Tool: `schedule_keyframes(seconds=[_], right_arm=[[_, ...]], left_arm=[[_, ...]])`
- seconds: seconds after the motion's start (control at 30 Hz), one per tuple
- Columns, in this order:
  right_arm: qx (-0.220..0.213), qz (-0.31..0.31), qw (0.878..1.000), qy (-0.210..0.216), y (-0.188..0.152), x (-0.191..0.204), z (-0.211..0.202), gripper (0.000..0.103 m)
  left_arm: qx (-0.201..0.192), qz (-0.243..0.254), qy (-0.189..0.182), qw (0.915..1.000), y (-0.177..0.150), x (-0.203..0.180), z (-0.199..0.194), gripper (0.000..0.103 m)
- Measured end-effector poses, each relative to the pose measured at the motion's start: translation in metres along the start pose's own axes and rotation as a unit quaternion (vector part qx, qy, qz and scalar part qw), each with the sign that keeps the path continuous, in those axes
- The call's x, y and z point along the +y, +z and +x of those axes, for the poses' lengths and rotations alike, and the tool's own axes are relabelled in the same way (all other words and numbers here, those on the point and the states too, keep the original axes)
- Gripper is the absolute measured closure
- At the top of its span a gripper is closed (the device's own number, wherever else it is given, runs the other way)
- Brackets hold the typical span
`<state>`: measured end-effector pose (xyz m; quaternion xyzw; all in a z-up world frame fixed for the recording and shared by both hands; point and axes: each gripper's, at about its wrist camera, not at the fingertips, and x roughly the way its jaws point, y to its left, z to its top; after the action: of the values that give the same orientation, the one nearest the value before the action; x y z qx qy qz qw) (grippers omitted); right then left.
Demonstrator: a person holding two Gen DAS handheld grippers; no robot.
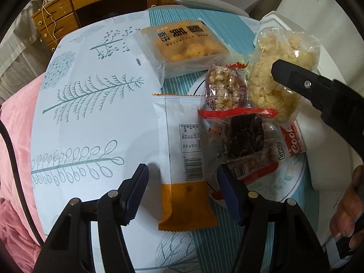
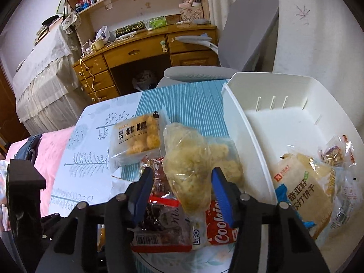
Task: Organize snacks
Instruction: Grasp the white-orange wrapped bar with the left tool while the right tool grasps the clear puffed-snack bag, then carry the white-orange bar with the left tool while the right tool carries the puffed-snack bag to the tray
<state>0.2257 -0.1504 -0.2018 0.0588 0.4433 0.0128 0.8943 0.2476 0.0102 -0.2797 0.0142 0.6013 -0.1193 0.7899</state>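
Your right gripper (image 2: 180, 185) grips the clear bag of pale puffed rice clusters (image 2: 191, 173) at mid-frame, its blue pads pressed into the sides. Your left gripper (image 1: 183, 190) is spread open around the white-and-orange packet (image 1: 184, 159), not pressing it. At right, the white bin (image 2: 245, 122) holds a soda cracker pack (image 2: 304, 193) and a small nut candy (image 2: 334, 155).

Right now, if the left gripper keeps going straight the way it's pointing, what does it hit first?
Most likely the white and orange packet, lying flat between the open fingers of the left gripper; depth is hard to judge.
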Motion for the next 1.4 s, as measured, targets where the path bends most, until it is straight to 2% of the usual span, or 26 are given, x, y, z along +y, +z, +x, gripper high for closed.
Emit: schedule_keyframes(seconds=[0.1, 0.23, 0.3, 0.37, 0.4, 0.73, 0.93, 1.4], right_arm=[[0.010, 0.000, 1.000, 0.005, 0.002, -0.002, 0.006, 0.057], [0.019, -0.005, 1.000, 0.012, 0.002, -0.005, 0.009, 0.065], [0.030, -0.004, 0.999, 0.016, 0.002, -0.008, 0.010, 0.071], [0.037, 0.002, 0.999, 0.023, 0.001, -0.011, 0.010, 0.073], [0.039, 0.004, 0.999, 0.025, 0.001, -0.012, 0.009, 0.073], [0.066, 0.001, 0.997, 0.025, -0.006, -0.011, -0.003, 0.074], [0.079, 0.015, 0.997, 0.021, -0.017, -0.011, -0.023, 0.074], [0.087, -0.005, 0.996, 0.014, -0.060, 0.021, -0.081, 0.074]], left_arm=[[-0.001, 0.004, -0.002, 1.0000, 0.003, 0.000, 0.002, 0.043], [-0.003, 0.007, 0.000, 1.0000, 0.005, 0.001, 0.004, 0.054], [-0.005, 0.006, 0.001, 1.0000, 0.007, 0.001, 0.004, 0.057], [-0.006, -0.002, 0.000, 1.0000, 0.008, 0.003, 0.001, 0.060], [-0.008, -0.006, 0.001, 0.9999, 0.008, 0.004, 0.001, 0.067], [0.000, -0.031, -0.007, 0.9995, 0.007, 0.015, -0.001, 0.068], [-0.002, -0.062, -0.015, 0.9979, -0.008, 0.028, -0.016, 0.068], [-0.018, -0.082, -0.048, 0.9953, -0.077, 0.041, -0.066, 0.068]])
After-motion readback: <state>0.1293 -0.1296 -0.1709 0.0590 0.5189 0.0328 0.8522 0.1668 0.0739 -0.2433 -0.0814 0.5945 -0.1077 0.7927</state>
